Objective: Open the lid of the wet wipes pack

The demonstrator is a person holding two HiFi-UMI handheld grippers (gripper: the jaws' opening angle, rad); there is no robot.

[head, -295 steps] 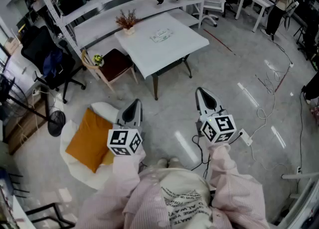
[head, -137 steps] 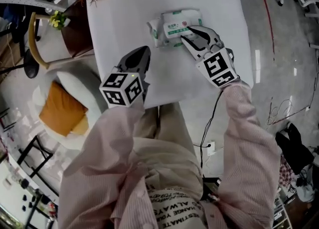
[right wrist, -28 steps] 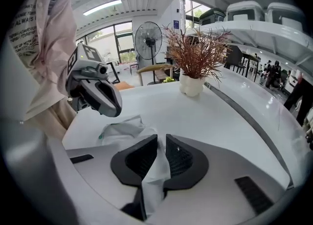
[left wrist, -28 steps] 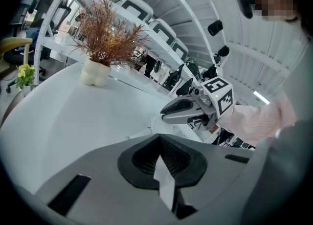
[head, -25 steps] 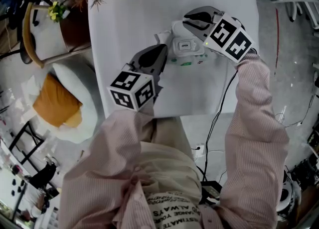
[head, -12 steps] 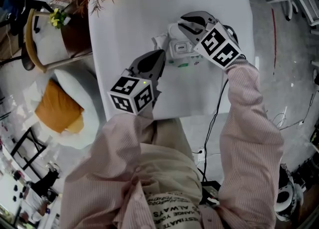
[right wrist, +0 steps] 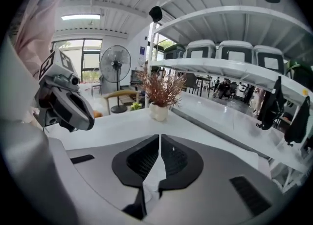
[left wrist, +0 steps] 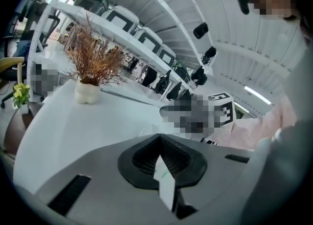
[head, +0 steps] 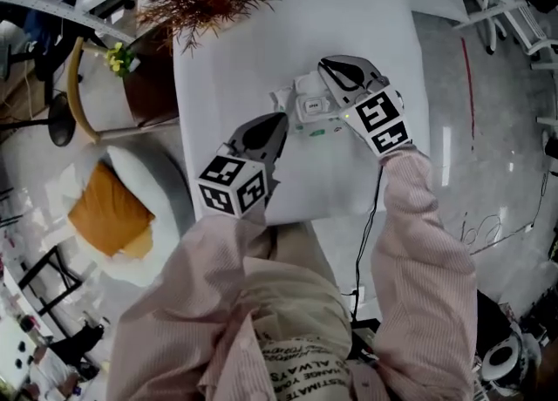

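— When looking down from overhead, how many packs on the white square table?

— Only one: soft white wet wipes pack with green print, over the table's far half, about midway across. Resting or lifted, hard to tell.

— And grippers?

— Two, both at that pack. Left gripper: clamps tight on a thin fold of the pack's film, on the side toward the table's near-left corner. Right gripper: has just been closing, now pinches narrow on a thin white piece. Lid or wrapper, cannot tell.

— Anything else around the table?

— One small white vase of dried reddish-brown branches, standing at the table's far-left corner. One wooden chair with a dark seat, just beside the table's left edge. One orange cushion, off the table's near-left corner.
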